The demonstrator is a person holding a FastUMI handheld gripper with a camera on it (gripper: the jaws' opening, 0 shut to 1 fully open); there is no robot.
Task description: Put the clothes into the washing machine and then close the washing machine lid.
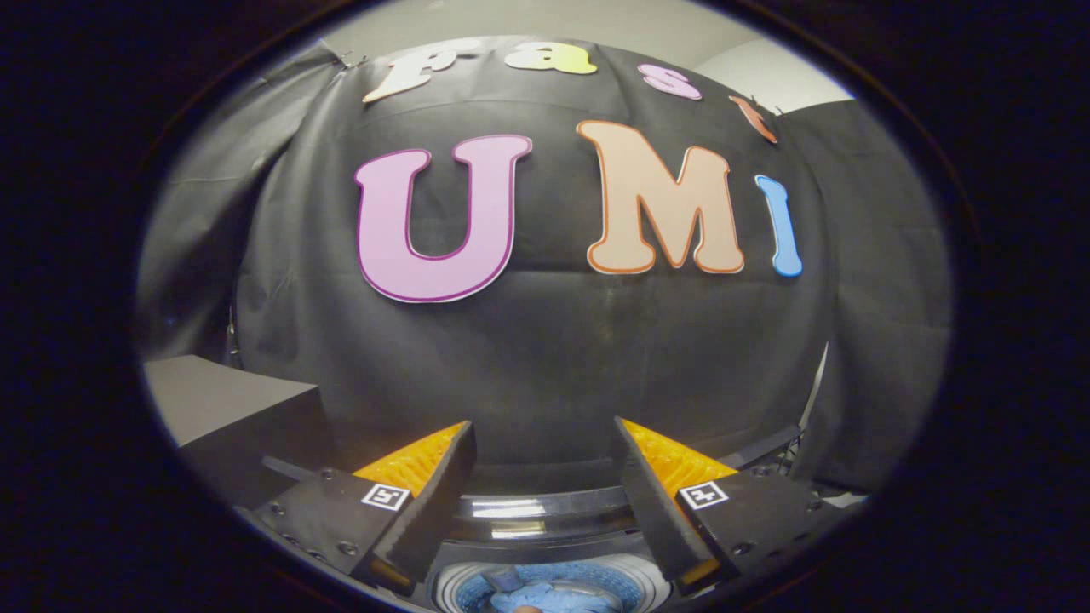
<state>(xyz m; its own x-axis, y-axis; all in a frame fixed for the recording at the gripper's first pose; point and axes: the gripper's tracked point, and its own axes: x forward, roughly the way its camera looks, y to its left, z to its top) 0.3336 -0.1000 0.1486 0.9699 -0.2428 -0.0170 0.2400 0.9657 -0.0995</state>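
Out on the left sat a grey box (226, 409), its flat top pale and its near corner pointing in toward the fingers, with a dark gap between that corner and the left finger. Behind it hung the booth's black cloth wall (545, 340), creased and running the whole width of the scene.

Moving in, the gripper (545, 447) hung with its fingers (434, 494) spread wide and nothing between them. Each finger carried a small square black-and-white marker tag on its base; the pattern on them was a code, not words, and no brand name could be read anywhere on the machine. The ribbed pads faced each other across a clear, open lane.

Down in that lane, below and between the fingers, the washing machine (545, 519) showed its glossy dark rim, light glinting off the curved back edge. The round tub opening lay directly under the gap, and the lid was not down over it. Inside, against the tub's perforated wall, lay the blue clothes (549, 596), bunched in a heap at the bottom of the drum, well below the fingertips and apart from them.

Further right, beyond the right finger, more black cloth hung in folds, with a thin pale strip down its inner edge.
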